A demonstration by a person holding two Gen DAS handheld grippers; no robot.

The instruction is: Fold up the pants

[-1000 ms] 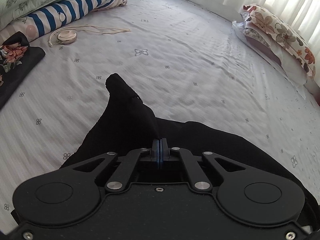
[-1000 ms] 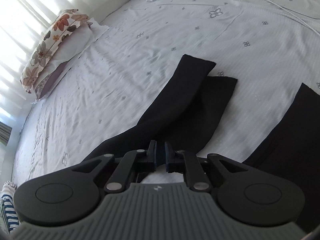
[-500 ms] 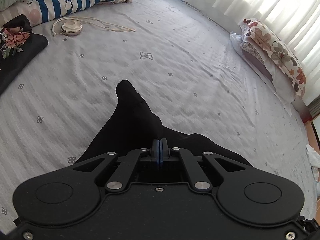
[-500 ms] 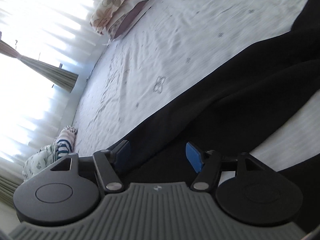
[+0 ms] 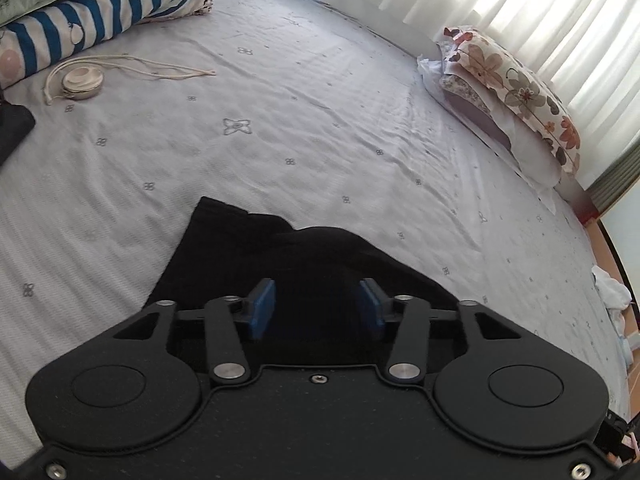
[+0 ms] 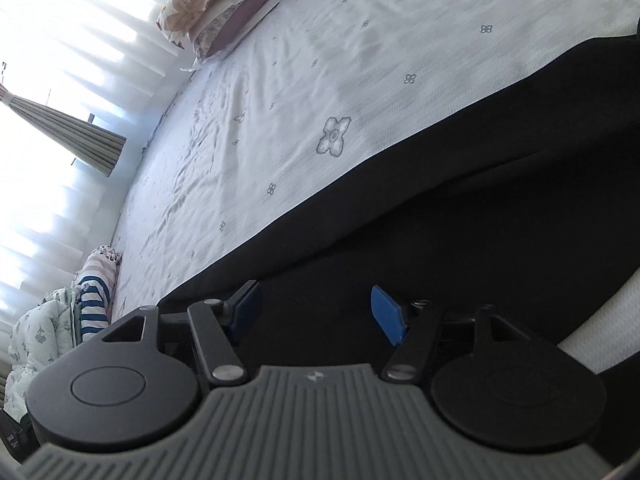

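Black pants (image 5: 256, 248) lie on the pale grey bed sheet (image 5: 320, 120). In the left wrist view their near end has dropped flat just ahead of my left gripper (image 5: 316, 308), whose jaws are opening; the blue pads stand apart over the dark cloth without pressing on it. In the right wrist view a long stretch of the black pants (image 6: 480, 200) runs from the lower left to the upper right. My right gripper (image 6: 316, 312) hovers low over it with its jaws wide open and only cloth beneath.
A floral pillow (image 5: 516, 92) lies by the curtained window at the right. A striped blue bolster (image 5: 104, 16) and a cream cord with a round case (image 5: 82, 80) sit at the far left. Another dark garment (image 5: 12, 132) shows at the left edge.
My left gripper let go of the pants' end, which fell flat onto the bed. My right gripper opened, swung round and came down close over the pants.
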